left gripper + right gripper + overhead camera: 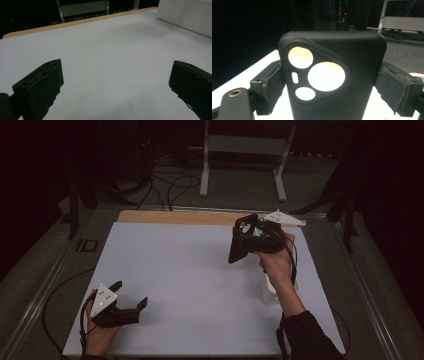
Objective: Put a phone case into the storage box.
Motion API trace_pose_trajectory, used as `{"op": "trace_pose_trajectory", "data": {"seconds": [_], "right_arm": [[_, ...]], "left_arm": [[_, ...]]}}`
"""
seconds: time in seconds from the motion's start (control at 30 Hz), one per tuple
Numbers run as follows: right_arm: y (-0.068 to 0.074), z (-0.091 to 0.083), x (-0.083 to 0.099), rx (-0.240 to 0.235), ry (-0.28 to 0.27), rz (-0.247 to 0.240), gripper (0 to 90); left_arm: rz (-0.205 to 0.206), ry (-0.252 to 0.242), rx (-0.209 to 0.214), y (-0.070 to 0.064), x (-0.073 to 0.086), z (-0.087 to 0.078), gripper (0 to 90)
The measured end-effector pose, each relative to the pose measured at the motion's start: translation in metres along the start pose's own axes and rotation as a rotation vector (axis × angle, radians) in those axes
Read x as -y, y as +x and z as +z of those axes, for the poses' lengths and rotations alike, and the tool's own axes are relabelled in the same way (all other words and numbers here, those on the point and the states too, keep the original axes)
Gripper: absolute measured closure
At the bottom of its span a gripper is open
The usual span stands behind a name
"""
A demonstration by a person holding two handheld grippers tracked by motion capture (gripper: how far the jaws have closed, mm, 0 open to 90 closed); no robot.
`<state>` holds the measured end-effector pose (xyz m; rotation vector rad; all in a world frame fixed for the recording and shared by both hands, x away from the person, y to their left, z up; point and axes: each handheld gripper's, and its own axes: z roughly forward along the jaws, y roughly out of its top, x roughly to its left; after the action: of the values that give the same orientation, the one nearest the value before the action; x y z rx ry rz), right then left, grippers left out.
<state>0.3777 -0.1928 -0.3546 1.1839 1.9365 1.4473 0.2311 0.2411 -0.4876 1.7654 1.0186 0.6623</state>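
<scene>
Two grippers over white table. Left gripper low at near left corner, jaws wide apart, nothing between. Farther right, right gripper raised, jaws clamped on black phone case, held upright.

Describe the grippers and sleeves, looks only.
Both grippers are black with two blocky jaws. The left gripper carries a grey three-cornered plate with small dots; the right gripper has one too. A thin black cable trails from each. The right forearm wears a dark sleeve.
</scene>
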Motion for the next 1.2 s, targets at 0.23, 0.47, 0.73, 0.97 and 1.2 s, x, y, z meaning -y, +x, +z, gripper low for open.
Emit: {"op": "trace_pose_trajectory", "data": {"seconds": [0.23,0.47,0.73,0.97,1.2], "right_arm": [[-0.013,0.007,-0.005,0.052,-0.005,0.019,13.7],[-0.023,0.01,-0.008,0.078,-0.014,0.047,13.8],[-0.034,0.012,-0.015,0.123,-0.018,0.05,13.7],[-0.044,0.012,-0.019,0.175,-0.015,0.038,13.6],[-0.055,0.014,-0.021,0.206,-0.014,0.06,13.5]], "left_arm": [[-0.003,-0.002,-0.001,0.0,0.0,0.0,0.1],[-0.002,-0.001,-0.001,0.0,0.001,-0.001,0.1],[-0.001,0.0,0.0,0.0,0.001,0.0,0.1],[-0.003,0.0,0.002,0.0,0.001,0.0,0.2],[-0.002,0.003,0.003,0.0,0.001,0.0,0.2]]}}
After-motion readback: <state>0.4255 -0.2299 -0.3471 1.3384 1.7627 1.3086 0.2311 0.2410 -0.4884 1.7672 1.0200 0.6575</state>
